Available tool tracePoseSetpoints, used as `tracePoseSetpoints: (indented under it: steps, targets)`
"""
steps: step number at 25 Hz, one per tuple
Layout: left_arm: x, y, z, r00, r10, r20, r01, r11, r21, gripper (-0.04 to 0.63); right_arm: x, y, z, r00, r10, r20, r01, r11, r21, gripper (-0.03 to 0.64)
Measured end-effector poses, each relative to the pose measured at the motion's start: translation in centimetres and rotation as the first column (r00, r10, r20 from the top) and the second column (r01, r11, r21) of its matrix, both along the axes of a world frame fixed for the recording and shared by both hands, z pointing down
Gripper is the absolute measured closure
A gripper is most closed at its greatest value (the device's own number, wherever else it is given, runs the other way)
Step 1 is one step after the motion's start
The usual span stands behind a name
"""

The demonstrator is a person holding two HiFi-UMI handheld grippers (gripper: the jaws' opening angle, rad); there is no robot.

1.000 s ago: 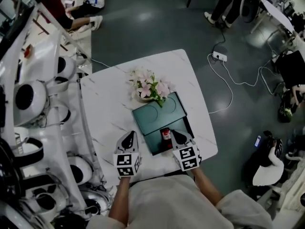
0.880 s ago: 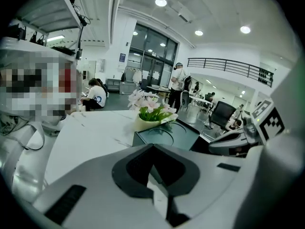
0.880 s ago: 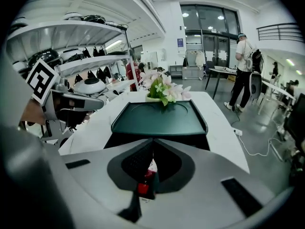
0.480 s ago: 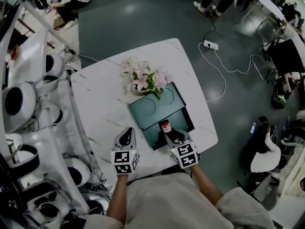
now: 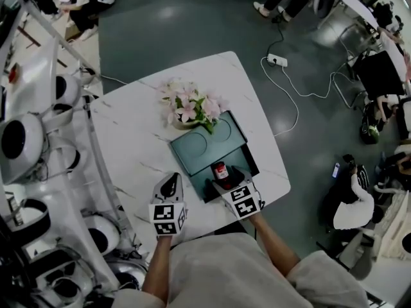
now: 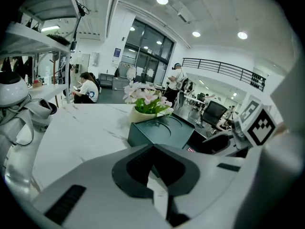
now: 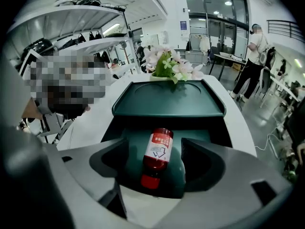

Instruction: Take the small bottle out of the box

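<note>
Small red bottle [image 7: 156, 157], apparently lying in box [image 7: 167, 99]

A: What stands on the white marbled table [image 5: 128, 146]?
B: 1 cream pot [image 6: 142, 115] of pink and white flowers [image 5: 190, 106], near the far edge.
A: And on the left?
B: White shelving [image 6: 33, 35] just beside the table, loaded with rounded white shells [image 5: 29, 130] that have dark openings.
A: The floor?
B: Dark grey floor [image 5: 180, 31]. A white power strip [image 5: 277, 60] lies past the table's far corner, and its cable [image 5: 295, 111] loops along the right side.
A: Anyone about?
B: 1 person seated [image 6: 88, 87] by the shelving and 1 standing [image 7: 252, 56] farther back, under round ceiling lights [image 6: 162, 0].
</note>
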State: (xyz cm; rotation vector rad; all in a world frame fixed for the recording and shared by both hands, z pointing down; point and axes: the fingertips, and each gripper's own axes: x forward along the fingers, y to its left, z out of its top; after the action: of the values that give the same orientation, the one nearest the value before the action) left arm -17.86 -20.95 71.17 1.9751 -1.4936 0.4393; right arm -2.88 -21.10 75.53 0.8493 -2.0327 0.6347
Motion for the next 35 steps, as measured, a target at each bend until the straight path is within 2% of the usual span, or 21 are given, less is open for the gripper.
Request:
tracePoseSetpoints:
  steps: [16, 21, 23, 26, 35]
  targets:
    - [-0.6, 0.0, 0.0, 1.000, -0.017, -0.007, 0.017, 1.000, 0.001, 0.577, -1.1, -2.2, 4.4, 0.993, 0.011, -0.122, -0.032, 0.985, -0.172, 0.279]
    - [-0.5, 0.0, -0.2, 1.000, -0.020, -0.011, 0.020, 1.000, 0.003, 0.577, -0.7, -1.7, 5.6, 0.985, 0.013, -0.170, -0.051, 0.973, -0.223, 0.314]
    - [-0.6, -0.1, -0.3, 1.000, -0.024, -0.011, 0.024, 1.000, 0.005, 0.577, -0.4, -1.7, 5.9, 0.979, 0.013, -0.204, -0.060, 0.973, -0.224, 0.351]
    - [-0.7, -0.2, -0.5, 0.999, -0.030, -0.011, 0.030, 1.000, 0.008, 0.577, -0.1, -1.9, 6.0, 0.970, 0.011, -0.243, -0.065, 0.974, -0.216, 0.353]
    - [-0.3, 0.0, -0.8, 0.999, -0.042, -0.010, 0.042, 0.999, 0.017, 0.577, 0.2, -1.8, 6.2, 0.972, 0.013, -0.233, -0.069, 0.970, -0.234, 0.371]
